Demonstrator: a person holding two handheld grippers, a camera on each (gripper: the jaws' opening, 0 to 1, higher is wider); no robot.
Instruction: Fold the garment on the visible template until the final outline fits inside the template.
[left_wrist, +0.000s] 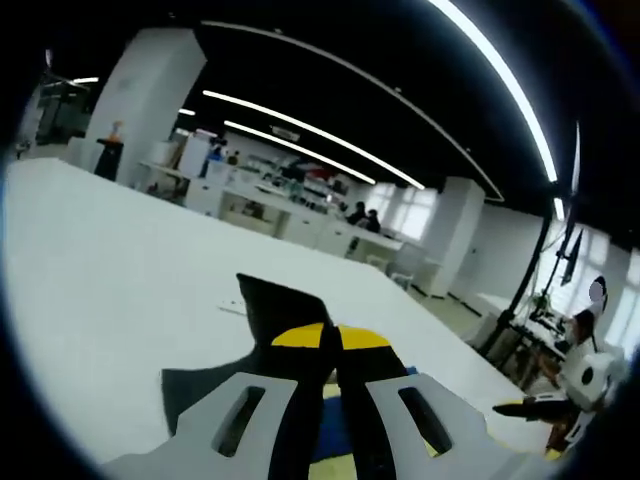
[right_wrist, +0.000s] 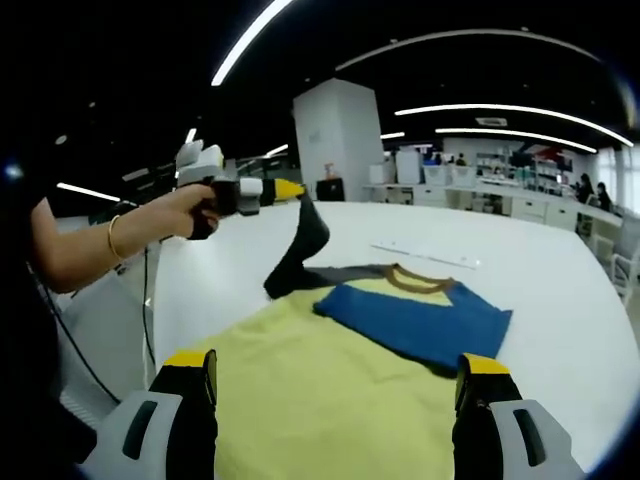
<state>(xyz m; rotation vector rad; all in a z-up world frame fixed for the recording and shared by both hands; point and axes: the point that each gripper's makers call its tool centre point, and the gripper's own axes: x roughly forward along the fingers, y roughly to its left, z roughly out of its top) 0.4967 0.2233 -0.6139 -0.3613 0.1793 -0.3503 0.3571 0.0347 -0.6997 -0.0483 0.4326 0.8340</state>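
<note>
Shirt (right_wrist: 330, 385): soft knit, yellow body, blue panel folded over, brown collar; lies flat on white table (right_wrist: 560, 270), collar end pointing away from the right gripper (right_wrist: 337, 385). Grey sleeve (right_wrist: 300, 250) pulled up off the table in a limp peak. Left gripper (right_wrist: 292, 190), in a hand (right_wrist: 195, 212), is clamped on the sleeve tip. Right gripper's jaws spread wide above the yellow cloth, holding nothing.
</note>
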